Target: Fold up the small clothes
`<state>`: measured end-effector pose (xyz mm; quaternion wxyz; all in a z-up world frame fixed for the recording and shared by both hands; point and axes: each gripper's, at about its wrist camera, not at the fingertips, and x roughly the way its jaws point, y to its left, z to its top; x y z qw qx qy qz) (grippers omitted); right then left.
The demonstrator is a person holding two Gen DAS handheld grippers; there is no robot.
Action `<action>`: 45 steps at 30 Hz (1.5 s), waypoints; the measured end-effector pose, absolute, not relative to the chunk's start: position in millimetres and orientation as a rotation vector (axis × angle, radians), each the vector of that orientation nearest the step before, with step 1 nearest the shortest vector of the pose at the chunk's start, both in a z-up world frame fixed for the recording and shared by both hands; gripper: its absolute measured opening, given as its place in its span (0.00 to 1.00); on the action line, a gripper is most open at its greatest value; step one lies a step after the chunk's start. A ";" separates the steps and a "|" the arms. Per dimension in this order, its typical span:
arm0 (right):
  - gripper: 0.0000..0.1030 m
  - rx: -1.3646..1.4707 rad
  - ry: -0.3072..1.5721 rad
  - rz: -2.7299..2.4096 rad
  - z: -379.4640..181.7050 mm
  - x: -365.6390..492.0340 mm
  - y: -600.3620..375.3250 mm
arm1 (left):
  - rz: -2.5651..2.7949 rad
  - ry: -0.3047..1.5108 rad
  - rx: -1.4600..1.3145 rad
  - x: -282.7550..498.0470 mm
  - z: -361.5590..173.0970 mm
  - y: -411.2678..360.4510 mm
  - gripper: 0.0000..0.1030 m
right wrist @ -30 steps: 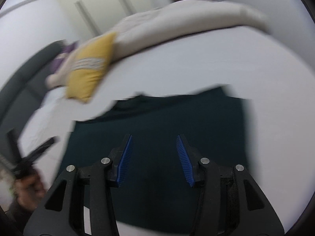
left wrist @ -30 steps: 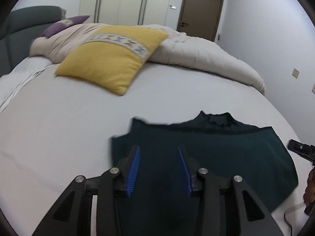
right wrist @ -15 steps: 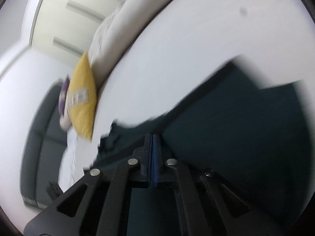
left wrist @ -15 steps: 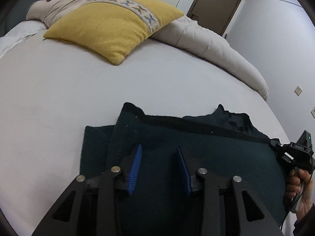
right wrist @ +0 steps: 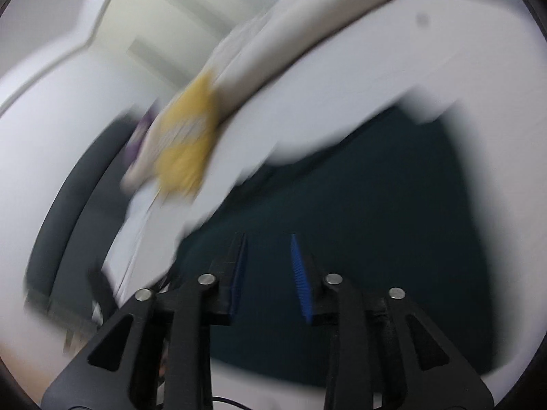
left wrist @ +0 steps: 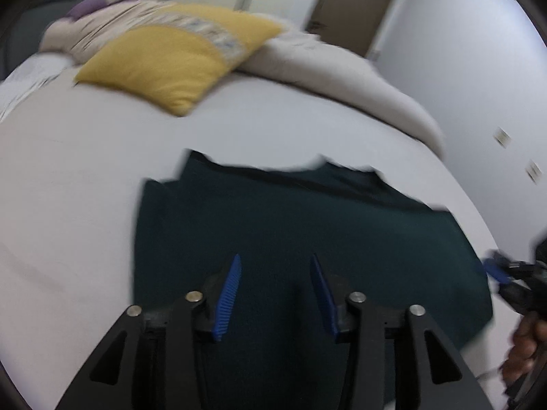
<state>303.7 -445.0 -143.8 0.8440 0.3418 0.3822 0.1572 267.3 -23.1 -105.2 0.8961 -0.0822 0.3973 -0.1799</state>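
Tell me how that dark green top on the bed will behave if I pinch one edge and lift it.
The dark green top will probably drape and sag rather than hold shape: it lies flat and already folded over itself on the bed. It looks like soft knit, so likely light and not slippery against the ribbed blue pads. Lifted by one edge, its folded layers may well fall open.

A dark green garment lay on the white bed; the yellow cushion bore a patterned pale band.

One dark green garment, one yellow pillow, two tools.
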 end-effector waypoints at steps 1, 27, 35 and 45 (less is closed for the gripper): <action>0.26 0.726 0.850 0.392 -153.9 301.9 -422.7 | -0.383 0.828 -0.124 254.0 -105.9 -30.8 0.58; 0.37 0.824 0.656 -0.144 -159.4 211.2 -536.7 | -0.382 0.898 -0.100 241.8 -141.8 -12.3 0.47; 0.41 0.713 0.694 0.083 -109.4 206.2 -478.0 | -0.258 0.764 -0.208 211.9 -98.0 41.3 0.66; 0.42 0.650 0.811 0.293 -103.1 284.1 -390.9 | -0.317 0.993 -0.575 259.6 -143.6 102.9 0.68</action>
